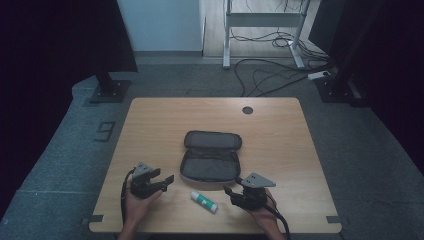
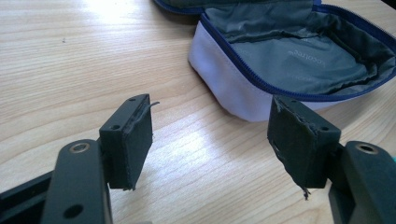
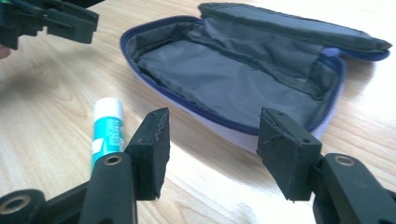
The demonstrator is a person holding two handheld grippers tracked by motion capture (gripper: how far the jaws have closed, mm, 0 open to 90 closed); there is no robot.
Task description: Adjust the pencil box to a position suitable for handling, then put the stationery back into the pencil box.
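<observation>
Both hands come in low, each gripping 1 tool: left tool [image 1: 161,181] open, angled right; right tool [image 1: 234,188] open, angled left, jaws empty.

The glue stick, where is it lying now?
In the high view, the glue stick lies flat on the table near its front edge, between both hand-held grippers, just in front of the open pencil case.

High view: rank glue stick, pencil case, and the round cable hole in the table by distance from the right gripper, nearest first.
From the right gripper:
1. Glue stick, lying on the table just to its left, toward the near edge.
2. Pencil case, open, ahead and slightly left at mid-table; its near corner comes close, so the gap to the glue stick is small.
3. Cable hole, far edge of the table, clearly farthest.
</observation>
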